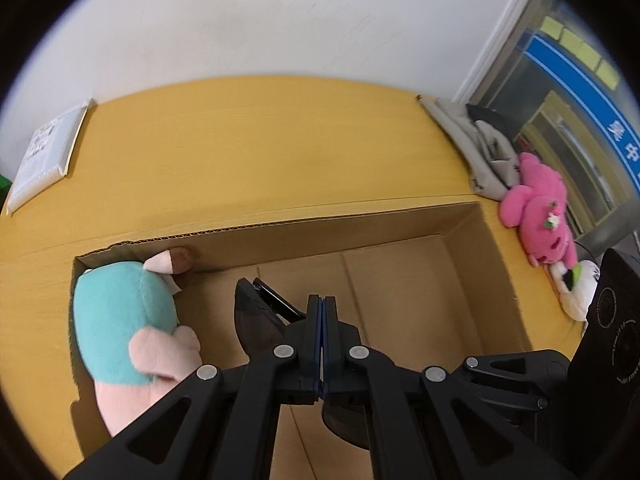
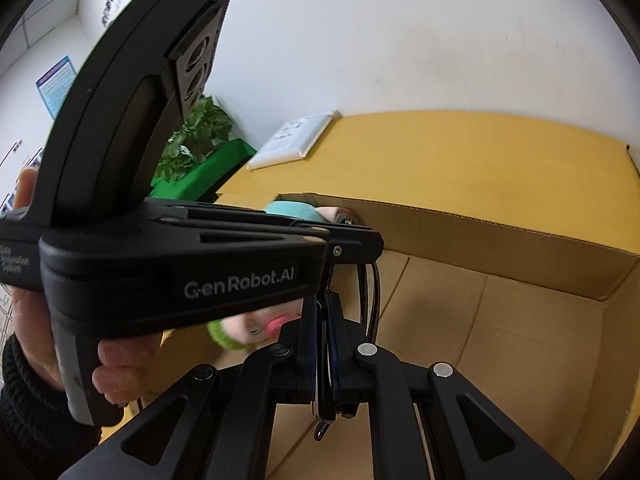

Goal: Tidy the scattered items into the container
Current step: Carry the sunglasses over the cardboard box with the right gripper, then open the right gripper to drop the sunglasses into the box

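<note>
Left wrist view: left gripper (image 1: pixel 322 300) at lower centre, fingers pressed together, pinching a pair of dark sunglasses (image 1: pixel 256 320). One dark lens just left of the fingertips, a second lens partly hidden under the linkage at lower right. Held above the open cardboard box (image 1: pixel 400 216), over its bare floor. At the box's left end, a teal and pink plush toy (image 1: pixel 116 320) leaning against the wall. Beyond the box, yellow table (image 1: pixel 240 140). At upper left, a white packet (image 1: pixel 44 148). At right, outside the box, a pink plush toy (image 1: pixel 536 208) beside a heap of grey cloth (image 1: pixel 480 148), with a white plush toy (image 1: pixel 576 292) below it.

Right wrist view: right gripper (image 2: pixel 325 308) at lower centre, fingers closed on a thin dark part of the same sunglasses, its end poking out below the fingers. Left gripper seen side-on across the left half, gripped by a hand (image 2: pixel 120 364) in a dark knit cuff, with the glasses' thin arms hanging from its tip. Also only here: a small pink and green toy (image 2: pixel 248 326), blurred, low behind the fingers, and a leafy plant (image 2: pixel 196 136) at upper left past the table edge. Toys at the table's right edge out of this frame.
</note>
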Available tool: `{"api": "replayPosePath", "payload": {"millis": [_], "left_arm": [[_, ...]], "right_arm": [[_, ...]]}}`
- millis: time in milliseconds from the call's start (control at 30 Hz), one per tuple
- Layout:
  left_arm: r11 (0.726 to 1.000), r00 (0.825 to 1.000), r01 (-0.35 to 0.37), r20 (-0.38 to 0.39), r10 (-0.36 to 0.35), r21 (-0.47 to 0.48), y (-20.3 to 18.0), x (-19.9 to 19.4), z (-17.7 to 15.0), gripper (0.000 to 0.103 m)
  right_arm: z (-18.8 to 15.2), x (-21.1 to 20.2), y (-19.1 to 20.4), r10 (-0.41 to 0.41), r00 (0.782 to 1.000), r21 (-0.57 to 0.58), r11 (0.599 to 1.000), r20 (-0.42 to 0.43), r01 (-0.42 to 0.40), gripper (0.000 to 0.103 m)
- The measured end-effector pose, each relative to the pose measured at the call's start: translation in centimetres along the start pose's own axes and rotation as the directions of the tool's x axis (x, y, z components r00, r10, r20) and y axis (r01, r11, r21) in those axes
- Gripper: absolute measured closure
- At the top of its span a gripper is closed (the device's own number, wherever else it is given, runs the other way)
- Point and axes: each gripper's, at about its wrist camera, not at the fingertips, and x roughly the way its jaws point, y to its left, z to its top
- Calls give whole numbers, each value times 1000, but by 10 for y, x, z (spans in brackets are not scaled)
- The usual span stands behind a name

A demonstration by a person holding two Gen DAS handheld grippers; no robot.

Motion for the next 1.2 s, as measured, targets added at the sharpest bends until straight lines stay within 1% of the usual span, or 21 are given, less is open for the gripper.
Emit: {"api": "replayPosePath", "payload": {"millis": [133,233,367,467,567,633,667,700,733,767,800,833,933,967,1033,1100,1167,1200], "left_arm": [[999,999,-19,-45,18,-39,16,29,-1,103],[998,996,-28,-82,24,-59,23,47,-5,103],[997,994,-21,-104,13,-75,26,60,-10,103],[997,994,-17,-104,9,-76,26,64,-12,103],[995,997,-1,-83,-8,-97,27,57,-13,103],[995,998,-9,-56,3,-96,25,44,-14,98],[995,999,-12,-41,8,-94,24,37,-14,95],[995,1000,-9,-23,7,-95,23,26,-15,88],[995,1000,-5,-1,4,-95,22,15,-16,79],[996,1000,-5,21,7,-93,20,3,-18,73],[996,998,-10,54,15,-84,16,-14,-22,62],[997,996,-14,87,20,-70,12,-30,-28,53],[1000,985,-11,171,16,-29,-1,-79,-55,40],[1000,982,-8,186,12,-18,-5,-91,-65,37],[1000,973,-22,230,20,7,-10,-121,-97,30],[999,965,-35,261,29,18,-12,-141,-130,26],[999,961,-34,274,31,7,-11,-152,-159,26],[1000,961,-29,276,29,-3,-8,-156,-178,26]], "right_arm": [[4,28,-18,21,999,41,999,-29,-20,98],[-5,45,-30,28,997,72,997,-67,-24,98],[-17,62,-43,16,994,91,996,-110,-6,98],[-19,65,-46,7,993,94,996,-122,4,98],[-19,64,-51,1,992,113,993,-128,13,96],[-22,57,-54,-4,993,128,992,-117,19,93],[-23,52,-55,-3,994,134,991,-110,18,86],[-23,45,-55,-7,995,138,990,-99,21,61],[-23,37,-54,-20,996,142,989,-83,32,28],[-21,25,-53,-35,998,147,988,-59,43,17],[-15,17,-48,-36,998,149,988,-44,42,13],[-15,3,-46,-32,999,148,988,-28,36,13],[-17,-39,-36,-30,999,136,990,18,27,11],[-19,-58,-29,-26,999,127,992,38,21,11],[-22,-90,-9,-18,997,96,995,79,10,7],[-34,-130,11,-21,992,59,998,122,14,5],[-55,-168,31,-24,986,22,1000,165,20,3],[-63,-171,39,-22,983,9,1000,181,21,3]]}}
